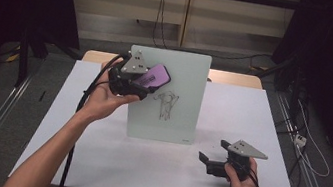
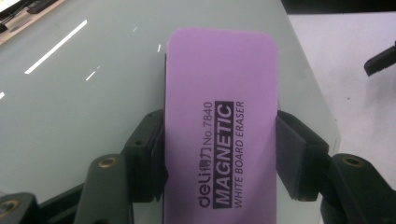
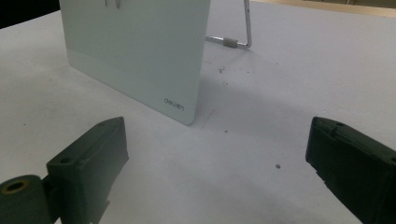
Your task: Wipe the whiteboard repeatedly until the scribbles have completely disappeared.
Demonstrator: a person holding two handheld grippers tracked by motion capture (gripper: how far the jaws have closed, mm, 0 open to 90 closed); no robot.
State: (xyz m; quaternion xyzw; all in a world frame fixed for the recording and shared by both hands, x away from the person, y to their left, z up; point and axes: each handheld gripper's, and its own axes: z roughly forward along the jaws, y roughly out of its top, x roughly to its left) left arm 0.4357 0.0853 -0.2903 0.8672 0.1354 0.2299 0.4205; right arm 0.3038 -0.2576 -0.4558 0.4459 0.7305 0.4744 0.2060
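Note:
A pale glass whiteboard (image 1: 173, 104) stands upright near the middle of the white table, with a dark scribble (image 1: 166, 104) drawn at its centre. My left gripper (image 1: 143, 86) is shut on a purple magnetic whiteboard eraser (image 1: 156, 75), held against the board's upper left part, just above and left of the scribble. In the left gripper view the eraser (image 2: 219, 126) sits between both black pads (image 2: 294, 158) over the board's surface (image 2: 70, 93). My right gripper (image 1: 207, 161) rests low on the table at the front right, jaws wide apart and empty (image 3: 217, 163), facing the board's lower corner (image 3: 154, 60).
The white table top (image 1: 108, 160) ends at its front edge near the person's arms. A metal wire stand (image 3: 240, 32) props the board from behind. Cables trail from both grippers. Dark curtains and floor rails flank the table.

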